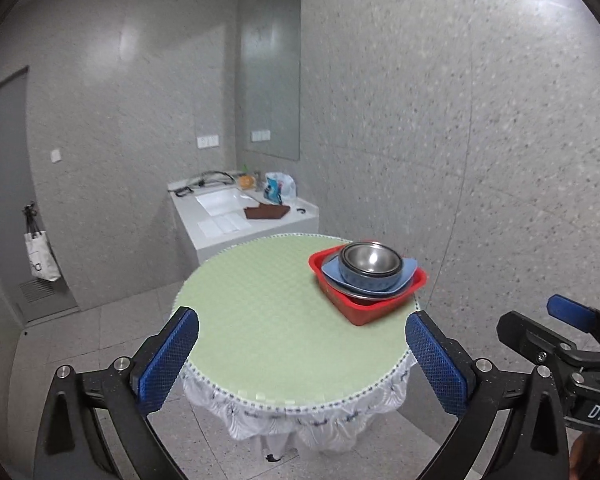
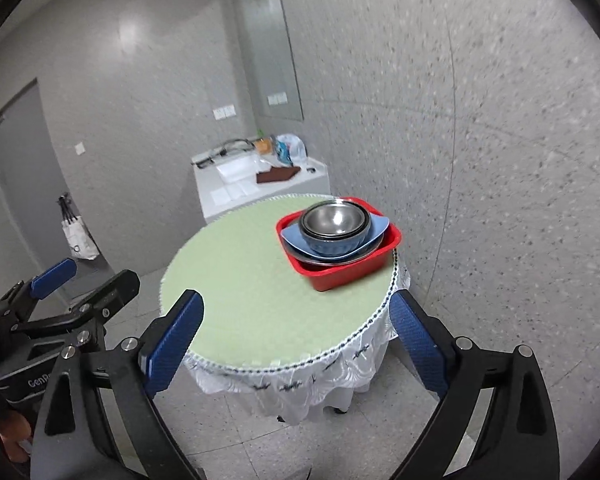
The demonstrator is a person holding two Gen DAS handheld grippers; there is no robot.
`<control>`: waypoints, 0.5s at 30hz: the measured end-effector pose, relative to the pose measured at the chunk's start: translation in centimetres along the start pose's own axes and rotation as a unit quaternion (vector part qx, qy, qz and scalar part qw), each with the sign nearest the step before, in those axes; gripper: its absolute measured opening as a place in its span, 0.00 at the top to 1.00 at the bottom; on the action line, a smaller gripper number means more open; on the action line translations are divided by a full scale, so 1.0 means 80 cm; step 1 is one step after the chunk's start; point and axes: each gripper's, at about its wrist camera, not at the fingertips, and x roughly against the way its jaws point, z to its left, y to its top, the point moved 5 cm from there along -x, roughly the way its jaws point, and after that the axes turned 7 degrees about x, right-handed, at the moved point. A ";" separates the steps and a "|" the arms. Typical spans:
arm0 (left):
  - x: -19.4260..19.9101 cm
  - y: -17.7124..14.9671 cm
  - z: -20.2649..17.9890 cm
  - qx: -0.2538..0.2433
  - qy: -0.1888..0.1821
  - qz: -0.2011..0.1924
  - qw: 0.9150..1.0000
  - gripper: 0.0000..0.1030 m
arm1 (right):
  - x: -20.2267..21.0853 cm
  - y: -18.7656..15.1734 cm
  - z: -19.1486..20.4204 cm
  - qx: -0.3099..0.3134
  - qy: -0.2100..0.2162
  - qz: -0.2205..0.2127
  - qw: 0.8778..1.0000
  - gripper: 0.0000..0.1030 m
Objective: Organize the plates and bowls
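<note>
Left wrist view: the left gripper (image 1: 302,334), black with two blue textured pads, reaches in from the bottom edge with its jaws spread wide apart and nothing between them. Beyond the pads stands a round table (image 1: 260,320) covered with a pale green mat over a white lace-edged cloth. On the far right part of the tabletop, near its edge, sits a square red plastic basin (image 1: 376,312). Inside the basin lies a light blue plate with pointed corners (image 1: 408,270), resting on a shiny metal plate whose rim just shows beneath it. On the blue plate stands a round blue bowl (image 1: 370,278), and nested inside that is a silver stainless-steel bowl (image 1: 370,258). The gripper is well apart from the basin. At the right edge the right gripper (image 1: 540,320) shows from the side, one blue pad raised. Behind the table a white sink counter (image 1: 236,216) stands against a grey speckled wall, with a brown cloth (image 1: 266,212) lying on it. A white tote bag (image 1: 40,256) hangs at the left

Right wrist view: the right gripper (image 2: 296,328) also enters from below, jaws wide apart and empty, framing the near edge of the same table (image 2: 240,280). The red basin (image 2: 340,276) with its stacked plates and bowls sits at the table's far right, apart from the pads. The left gripper (image 2: 88,280) appears at the left edge, open
</note>
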 end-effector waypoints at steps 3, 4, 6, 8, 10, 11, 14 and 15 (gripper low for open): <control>0.069 -0.028 -0.019 0.002 0.012 -0.012 1.000 0.01 | 0.044 -0.012 -0.002 0.006 0.017 -0.014 1.000 0.06; 0.094 -0.039 -0.028 0.003 0.019 -0.018 1.000 0.01 | 0.060 -0.017 -0.003 0.012 0.020 -0.019 1.000 0.06; 0.131 -0.058 -0.045 0.007 0.029 -0.025 0.999 0.01 | 0.096 -0.030 -0.008 0.022 0.028 -0.033 0.999 0.05; 0.164 -0.076 -0.069 0.017 0.040 -0.032 0.999 0.01 | 0.122 -0.040 -0.016 0.033 0.035 -0.038 0.998 0.02; 0.206 -0.100 -0.093 0.026 0.052 -0.038 0.998 0.01 | 0.156 -0.053 -0.026 0.047 0.045 -0.046 0.997 0.02; 0.217 -0.107 -0.105 0.029 0.061 -0.041 0.997 0.01 | 0.169 -0.058 -0.030 0.055 0.047 -0.047 0.996 0.01; 0.275 -0.138 -0.136 0.043 0.077 -0.053 0.995 0.01 | 0.217 -0.078 -0.044 0.075 0.054 -0.062 0.994 0.01; 0.300 -0.151 -0.149 0.045 0.082 -0.055 0.994 0.01 | 0.233 -0.084 -0.049 0.079 0.056 -0.065 0.993 0.01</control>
